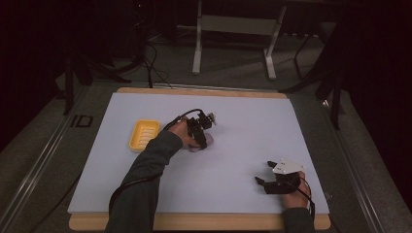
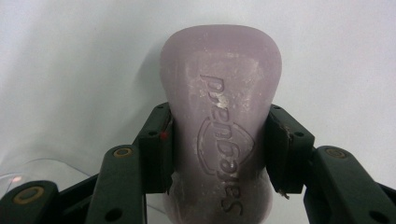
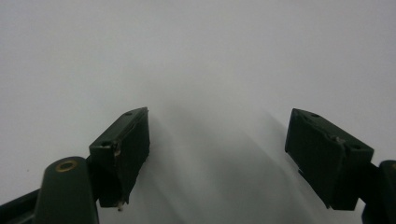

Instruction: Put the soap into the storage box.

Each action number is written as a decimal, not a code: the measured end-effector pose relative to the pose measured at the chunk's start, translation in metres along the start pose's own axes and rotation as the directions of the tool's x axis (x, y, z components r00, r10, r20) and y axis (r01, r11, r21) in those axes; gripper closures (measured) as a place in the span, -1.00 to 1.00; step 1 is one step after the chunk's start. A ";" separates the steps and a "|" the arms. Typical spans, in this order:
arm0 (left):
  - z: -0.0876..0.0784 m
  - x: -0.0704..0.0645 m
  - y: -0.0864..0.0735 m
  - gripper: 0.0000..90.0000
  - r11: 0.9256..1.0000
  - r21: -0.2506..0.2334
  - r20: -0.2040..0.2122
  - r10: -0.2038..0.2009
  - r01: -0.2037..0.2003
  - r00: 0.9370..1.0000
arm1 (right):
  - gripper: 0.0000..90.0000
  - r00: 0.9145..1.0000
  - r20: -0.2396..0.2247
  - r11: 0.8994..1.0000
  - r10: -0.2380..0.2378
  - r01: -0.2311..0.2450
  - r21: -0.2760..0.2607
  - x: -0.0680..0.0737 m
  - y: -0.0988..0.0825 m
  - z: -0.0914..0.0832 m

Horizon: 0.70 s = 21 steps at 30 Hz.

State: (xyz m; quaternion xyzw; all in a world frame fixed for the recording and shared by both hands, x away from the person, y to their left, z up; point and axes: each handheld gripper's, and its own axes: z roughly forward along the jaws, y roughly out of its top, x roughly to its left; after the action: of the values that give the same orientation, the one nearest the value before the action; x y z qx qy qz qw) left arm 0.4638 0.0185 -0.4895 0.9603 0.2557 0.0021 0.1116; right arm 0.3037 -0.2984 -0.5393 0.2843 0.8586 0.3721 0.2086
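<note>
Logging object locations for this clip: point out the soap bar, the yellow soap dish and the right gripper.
soap bar (image 2: pixel 222 126), left gripper view, its embossed top face.
yellow soap dish (image 1: pixel 144 134), high view, its ribbed inner floor.
right gripper (image 1: pixel 265 173), high view, midway between its open fingers.

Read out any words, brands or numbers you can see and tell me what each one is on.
"Safeguard", embossed along the face of the pale purple soap bar clamped in the left gripper; it appears upside down in the left gripper view.
"ID" or "01", white marks on the dark floor strip left of the table; too blurred to be sure.
</note>
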 end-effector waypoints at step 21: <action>-0.027 -0.005 -0.014 0.11 0.999 -0.047 -0.038 -0.014 0.012 0.999 | -0.56 1.000 0.011 1.000 -0.009 0.009 0.003 0.001 0.000 0.000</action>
State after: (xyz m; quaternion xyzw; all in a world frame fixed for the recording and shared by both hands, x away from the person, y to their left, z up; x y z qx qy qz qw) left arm 0.4516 0.0333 -0.4663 0.9555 0.2640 0.0256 0.1291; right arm 0.3029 -0.2979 -0.5394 0.2825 0.8593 0.3685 0.2146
